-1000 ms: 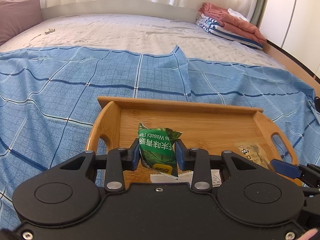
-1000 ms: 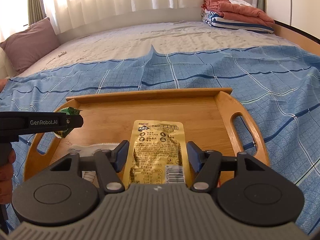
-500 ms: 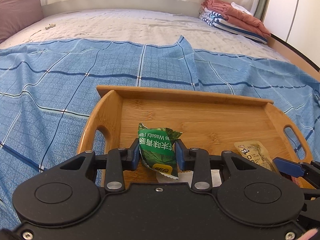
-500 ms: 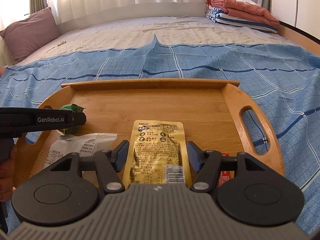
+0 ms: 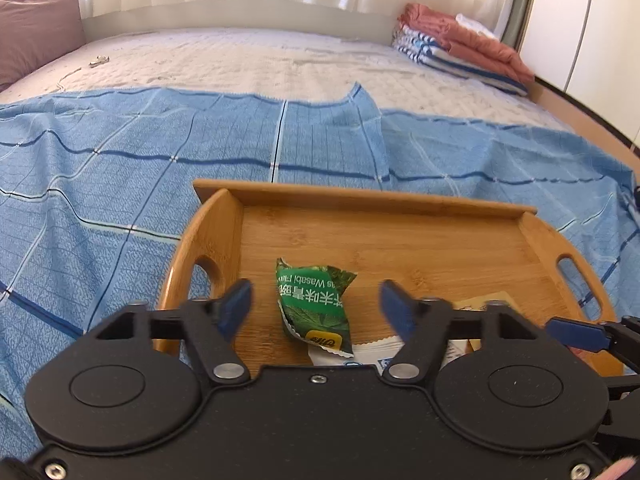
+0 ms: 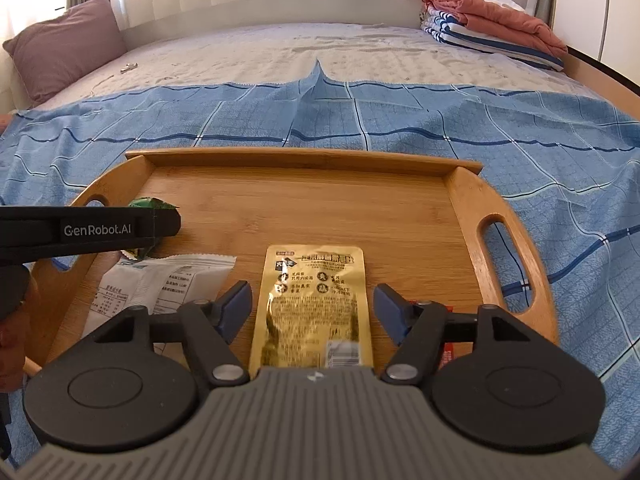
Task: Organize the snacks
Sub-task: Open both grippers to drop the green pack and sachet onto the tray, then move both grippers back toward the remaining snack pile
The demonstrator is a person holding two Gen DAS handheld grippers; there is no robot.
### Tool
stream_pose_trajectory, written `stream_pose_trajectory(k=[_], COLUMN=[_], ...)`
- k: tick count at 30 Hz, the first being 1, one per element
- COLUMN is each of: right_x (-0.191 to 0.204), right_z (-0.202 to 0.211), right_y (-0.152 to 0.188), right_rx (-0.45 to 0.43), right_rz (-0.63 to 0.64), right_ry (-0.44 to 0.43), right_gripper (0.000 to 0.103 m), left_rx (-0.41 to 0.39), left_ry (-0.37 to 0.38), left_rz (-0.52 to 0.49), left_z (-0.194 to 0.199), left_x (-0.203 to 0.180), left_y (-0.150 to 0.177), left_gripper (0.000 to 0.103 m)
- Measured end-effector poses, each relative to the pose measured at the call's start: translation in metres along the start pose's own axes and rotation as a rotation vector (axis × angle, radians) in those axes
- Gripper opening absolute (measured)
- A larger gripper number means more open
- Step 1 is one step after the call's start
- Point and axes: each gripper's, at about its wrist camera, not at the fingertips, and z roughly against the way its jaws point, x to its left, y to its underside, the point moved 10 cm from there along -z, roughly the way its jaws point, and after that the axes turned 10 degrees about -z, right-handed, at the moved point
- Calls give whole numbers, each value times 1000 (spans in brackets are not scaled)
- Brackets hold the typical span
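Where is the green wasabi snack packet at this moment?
In the left wrist view, the green wasabi packet sits between the opening left tongs, untouched by the pads, over the wooden tray's left end, just beyond a white packet.

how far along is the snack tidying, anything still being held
Four packets are on the wooden tray: green wasabi packet, gold pouch, white packet, red one. Left gripper and right gripper are opening, pads clear of both packets. Neatening may remain.
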Motion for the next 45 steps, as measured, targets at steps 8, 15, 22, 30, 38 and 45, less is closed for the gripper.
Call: stream_pose_trajectory(k=[8,15,22,30,38,45], right_x=[-16,-31,-43,-53,-66,-76], right_z=[58,99,125,151,181,199], right_y=[-7,13,54,94,132,163], right_rx=[-63,-92,-83,-67,-61,-49], right_rz=[35,15,22,23,20,4], right_ry=[-42,-86,-77,-76,-65,-59], right_gripper=[91,96,97,98,99,99], left_rx=[-50,-98,-109,-139,-124,-111], left_ry=[82,121,139,169,219,251], left_rz=[-60,-79,-130,-191,-229,-293], left_z=[55,102,148,209,242,259], left_x=[-8,-15,-30,-59,-92,-122], left_y=[8,34,65,98,148,189], left_gripper=[89,91,91,93,93,93])
